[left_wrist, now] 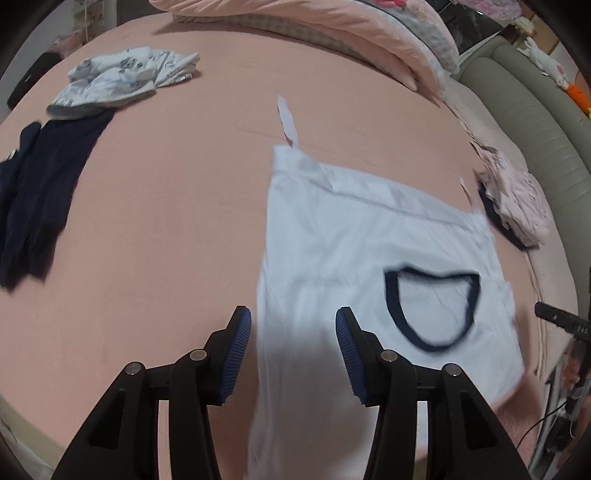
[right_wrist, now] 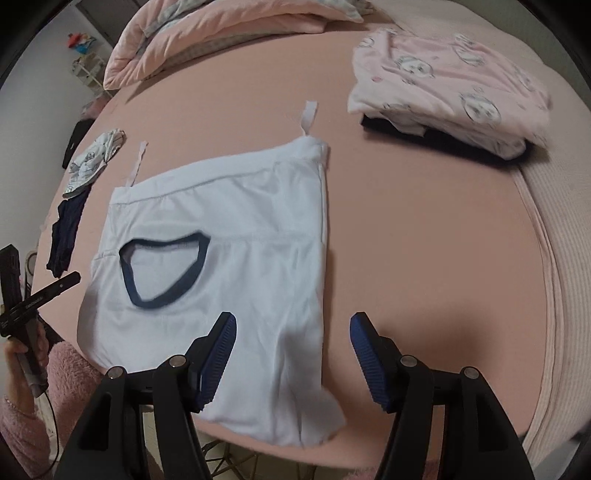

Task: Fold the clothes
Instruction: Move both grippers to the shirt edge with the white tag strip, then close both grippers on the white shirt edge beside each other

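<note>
Two claws hang over one white shirt [right_wrist: 221, 266] on the pink bed [left_wrist: 166, 221]; left claw [left_wrist: 293, 354], part-open and empty, straddles its left edge; right claw [right_wrist: 293, 354], wider and empty, straddles its right edge; each is equally near; long axis runs away, collar [right_wrist: 162, 273] nearer, hem far.

One white T-shirt [right_wrist: 229, 258] with navy collar, two white tags [right_wrist: 308, 114] at far edge. One folded pink stack [right_wrist: 450, 88]. One printed white garment [left_wrist: 122, 75]. One navy garment [left_wrist: 44, 192]. Two grippers [left_wrist: 293, 354] [right_wrist: 293, 356]. One pink quilt [right_wrist: 221, 29].
</note>
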{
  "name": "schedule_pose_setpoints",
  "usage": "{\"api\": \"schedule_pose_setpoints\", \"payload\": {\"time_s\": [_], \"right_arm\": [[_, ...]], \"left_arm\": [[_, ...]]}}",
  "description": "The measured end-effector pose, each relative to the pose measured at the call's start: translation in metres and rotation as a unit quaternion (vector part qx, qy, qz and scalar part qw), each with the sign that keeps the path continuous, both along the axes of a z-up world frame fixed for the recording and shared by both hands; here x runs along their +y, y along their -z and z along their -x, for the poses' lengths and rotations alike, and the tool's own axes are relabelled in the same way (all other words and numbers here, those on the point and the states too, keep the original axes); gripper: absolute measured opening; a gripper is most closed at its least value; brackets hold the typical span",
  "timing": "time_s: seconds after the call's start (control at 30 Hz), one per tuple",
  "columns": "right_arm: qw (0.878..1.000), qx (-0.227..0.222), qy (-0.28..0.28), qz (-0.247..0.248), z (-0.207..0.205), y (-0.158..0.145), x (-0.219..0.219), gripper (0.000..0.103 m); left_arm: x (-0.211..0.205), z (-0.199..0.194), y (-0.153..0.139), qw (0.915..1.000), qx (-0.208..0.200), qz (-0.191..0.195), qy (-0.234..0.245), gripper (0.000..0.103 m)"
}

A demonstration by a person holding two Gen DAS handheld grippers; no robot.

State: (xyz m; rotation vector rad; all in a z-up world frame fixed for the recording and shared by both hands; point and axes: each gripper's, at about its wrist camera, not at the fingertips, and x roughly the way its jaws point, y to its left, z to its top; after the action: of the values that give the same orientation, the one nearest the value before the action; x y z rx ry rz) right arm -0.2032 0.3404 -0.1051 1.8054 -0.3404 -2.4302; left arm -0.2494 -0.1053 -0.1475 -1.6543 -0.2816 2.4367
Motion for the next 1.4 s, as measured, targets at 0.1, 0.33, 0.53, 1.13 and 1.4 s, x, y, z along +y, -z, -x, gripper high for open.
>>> {"api": "schedule_pose_setpoints", "payload": {"time_s": [0.1,0.33,0.53,1.13,1.4], "right_arm": [[1.0,-0.003,0.015,0.007,0.035,0.005,0.009,0.064],[0.997,-0.04,0.054,0.037,0.118,0.043,0.025,0.064],[0.996,-0.049,0.053,0.057,0.152,0.07,0.018,0.068],[0.992,0.077,-0.071,0.066,0.115,-0.005,-0.029,0.005],[0.991,0.094,-0.071,0.065,0.005,-0.029,-0.02,0.005]], "left_arm": [[-0.006,0.026,0.006,0.9997,-0.004,-0.022,-0.008,0.044],[-0.009,0.084,0.034,0.9987,-0.03,-0.031,-0.027,0.044],[-0.002,0.11,0.044,0.999,-0.027,-0.033,-0.011,0.045],[0.026,0.069,-0.032,0.9879,0.043,-0.063,0.135,0.005],[0.014,-0.019,-0.034,0.9807,0.046,-0.041,0.186,0.005]]}}
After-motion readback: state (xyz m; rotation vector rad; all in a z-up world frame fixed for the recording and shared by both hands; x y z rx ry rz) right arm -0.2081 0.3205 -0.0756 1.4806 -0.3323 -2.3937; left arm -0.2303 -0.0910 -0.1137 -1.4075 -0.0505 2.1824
